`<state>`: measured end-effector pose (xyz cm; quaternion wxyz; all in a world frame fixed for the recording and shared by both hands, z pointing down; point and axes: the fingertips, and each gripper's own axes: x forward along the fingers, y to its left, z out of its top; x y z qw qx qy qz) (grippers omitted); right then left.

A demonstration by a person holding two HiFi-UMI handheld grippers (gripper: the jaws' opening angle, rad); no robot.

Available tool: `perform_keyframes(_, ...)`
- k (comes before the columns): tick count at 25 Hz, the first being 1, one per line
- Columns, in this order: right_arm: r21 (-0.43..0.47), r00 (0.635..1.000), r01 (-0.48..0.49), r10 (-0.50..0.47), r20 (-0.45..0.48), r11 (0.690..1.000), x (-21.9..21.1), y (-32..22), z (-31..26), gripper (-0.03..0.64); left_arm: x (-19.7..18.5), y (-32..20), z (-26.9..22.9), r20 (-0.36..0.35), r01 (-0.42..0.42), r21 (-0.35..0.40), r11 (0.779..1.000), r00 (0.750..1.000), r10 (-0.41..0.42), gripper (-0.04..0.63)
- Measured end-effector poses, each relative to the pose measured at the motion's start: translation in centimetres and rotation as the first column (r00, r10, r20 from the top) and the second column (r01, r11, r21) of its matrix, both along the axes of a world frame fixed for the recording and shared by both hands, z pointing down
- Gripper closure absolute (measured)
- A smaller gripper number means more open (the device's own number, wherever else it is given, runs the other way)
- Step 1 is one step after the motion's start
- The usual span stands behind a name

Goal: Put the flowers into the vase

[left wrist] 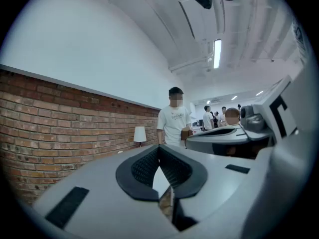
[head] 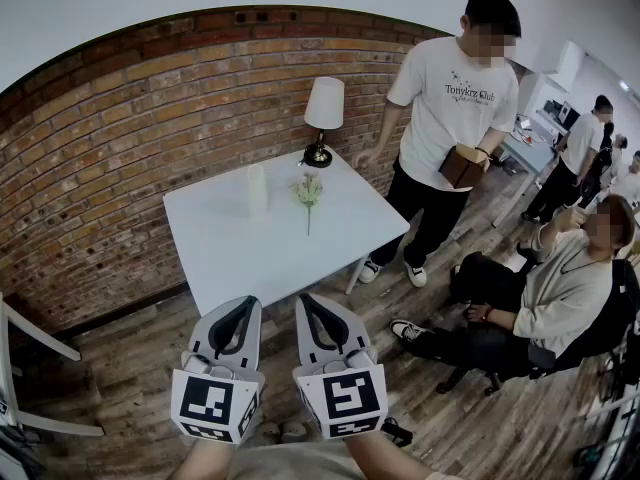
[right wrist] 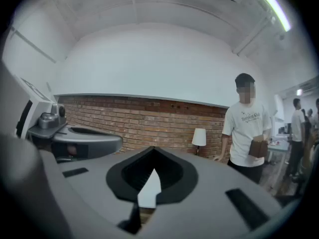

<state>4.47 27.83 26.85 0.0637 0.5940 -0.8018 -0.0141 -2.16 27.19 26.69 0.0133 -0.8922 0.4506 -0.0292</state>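
Both forearms reach forward from the bottom of the head view. They hold the left gripper (head: 244,308) and right gripper (head: 307,306) level and side by side, close together, noses aimed at the table (head: 230,258). Each is a smooth grey plastic wedge tapering to a point. Black ribbed pads line its inner faces, and a cube of black-and-white square markers sits at the rear. The left gripper's jaws meet at the tips with nothing between them. The right gripper's jaws are pressed together too, and empty.

The table is square, white and matt, on slim white legs. It stands by a red brick wall (head: 110,148) on a wood-plank floor (head: 130,378). The flower (head: 308,192) is on the table near its middle, well apart from both grippers: a pale greenish-white head with a thin stem running toward them. Just left of it stands the vase (head: 258,190), seemingly a pale upright cylinder, hard to make out against the white top. At the far corner is a lamp (head: 322,118) with a white cone shade and a dark base. A person (head: 450,118) in a white T-shirt stands beside the table holding a brown box (head: 462,165).
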Motion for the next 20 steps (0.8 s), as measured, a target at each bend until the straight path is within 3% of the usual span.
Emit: perform_keyframes(20,-0.014,0.999,-0.027,0.027,0.027,1.0,1.4,-1.1,0.6,0.611,1.0,-1.0,0.5,0.013,-0.017,-0.025,1.0,1.0,0.017,0.588)
